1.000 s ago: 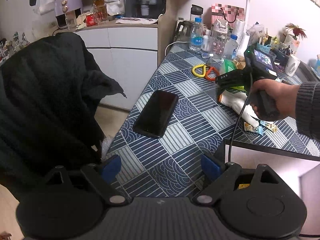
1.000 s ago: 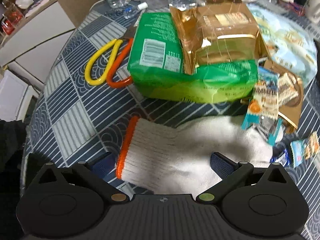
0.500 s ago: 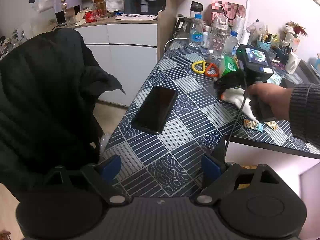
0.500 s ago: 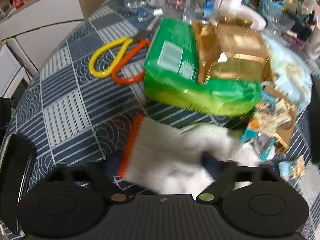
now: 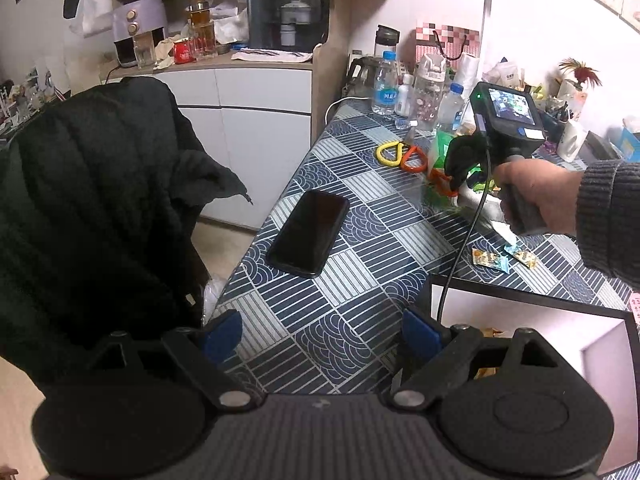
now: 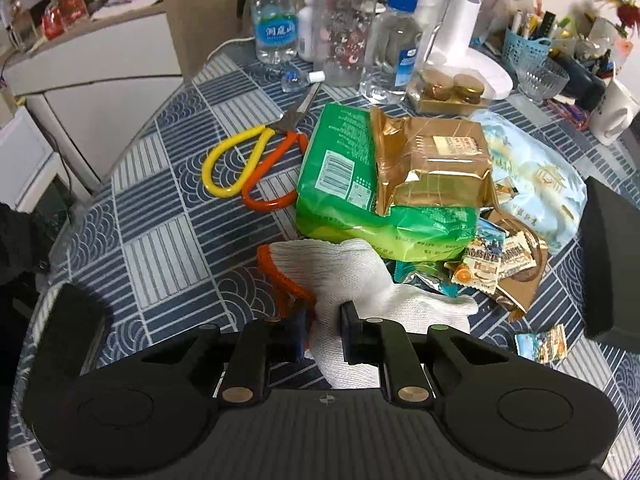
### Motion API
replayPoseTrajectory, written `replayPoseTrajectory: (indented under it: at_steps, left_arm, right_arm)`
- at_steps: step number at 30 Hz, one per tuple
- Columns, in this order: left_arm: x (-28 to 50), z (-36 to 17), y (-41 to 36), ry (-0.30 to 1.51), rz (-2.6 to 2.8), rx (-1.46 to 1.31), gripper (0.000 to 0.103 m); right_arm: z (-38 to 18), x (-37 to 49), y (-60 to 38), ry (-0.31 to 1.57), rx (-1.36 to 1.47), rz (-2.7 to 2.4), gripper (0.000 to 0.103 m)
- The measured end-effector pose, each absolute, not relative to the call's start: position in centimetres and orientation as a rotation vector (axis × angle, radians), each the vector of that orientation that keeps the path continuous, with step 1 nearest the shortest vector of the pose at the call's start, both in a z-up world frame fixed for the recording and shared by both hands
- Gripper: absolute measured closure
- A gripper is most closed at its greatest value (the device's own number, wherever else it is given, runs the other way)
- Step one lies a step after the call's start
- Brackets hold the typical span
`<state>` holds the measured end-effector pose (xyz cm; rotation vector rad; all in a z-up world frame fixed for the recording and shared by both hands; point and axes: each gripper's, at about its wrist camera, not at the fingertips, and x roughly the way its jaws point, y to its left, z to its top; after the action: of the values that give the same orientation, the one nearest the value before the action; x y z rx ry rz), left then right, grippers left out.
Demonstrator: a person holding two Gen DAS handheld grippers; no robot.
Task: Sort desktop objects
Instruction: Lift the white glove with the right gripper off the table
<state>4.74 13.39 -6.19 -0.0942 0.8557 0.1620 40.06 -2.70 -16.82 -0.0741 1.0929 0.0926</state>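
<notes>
My right gripper (image 6: pixel 324 330) is shut on a white knit glove (image 6: pixel 360 276) with an orange cuff and holds it bunched, lifted off the patterned table (image 6: pixel 160 240). In the left wrist view the right gripper (image 5: pixel 456 176) holds the glove's orange cuff (image 5: pixel 442 184) above the table. My left gripper (image 5: pixel 322 332) is open and empty, near the table's front edge (image 5: pixel 240 280). A black phone (image 5: pixel 308 232) lies ahead of it. Scissors with yellow and orange handles (image 6: pixel 252 172) lie left of a green packet (image 6: pixel 360 200) topped by a gold packet (image 6: pixel 432 164).
Water bottles (image 6: pixel 276 16) and a patterned bottle (image 6: pixel 346 24) stand at the back. Small snack packets (image 6: pixel 496 260) lie right of the glove, one (image 6: pixel 542 344) near the front. A pen basket (image 6: pixel 528 48), glass bowl (image 6: pixel 542 76) and a dark jacket on a chair (image 5: pixel 88 220) flank the table.
My right gripper has closed on the glove and lifted it, bunching it up. The left gripper has drawn back a little and stays open.
</notes>
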Motion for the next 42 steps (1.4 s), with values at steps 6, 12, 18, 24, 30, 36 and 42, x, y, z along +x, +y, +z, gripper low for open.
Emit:
replayPoseTrajectory:
  at_steps: [6, 12, 18, 24, 30, 36, 42]
  left_arm:
    - [4.2, -6.3, 13.6, 0.859, 0.164, -0.105, 0.000]
    - [4.4, -6.8, 13.7, 0.871, 0.165, -0.111, 0.000]
    - [5.0, -7.5, 13.6, 0.889, 0.162, -0.108, 0.000]
    - [5.8, -8.4, 13.6, 0.915, 0.165, -0.107, 0.000]
    - [6.4, -9.3, 13.5, 0.938, 0.172, -0.106, 0.000]
    - [7.0, -10.0, 13.4, 0.960, 0.169, -0.115, 0.000]
    - [7.2, -10.0, 12.6, 0.965, 0.149, -0.093, 0.000]
  right_arm:
    - [-18.2, 40.2, -6.7, 1.229, 0.366, 0.070, 0.047]
    - [-17.2, 40.9, -7.9, 1.181, 0.471, 0.185, 0.024]
    - [-17.0, 40.6, -1.5, 1.141, -0.246, 0.409, 0.016]
    - [-19.1, 39.0, 2.7, 1.082, -0.647, 0.623, 0.003]
    - [-21.8, 39.2, 3.5, 1.070, -0.766, 0.664, 0.002]
    - [-22.6, 41.9, 2.1, 1.181, -0.548, 0.588, 0.000]
    - [-22.6, 45.0, -3.6, 1.279, -0.095, 0.158, 0.000]
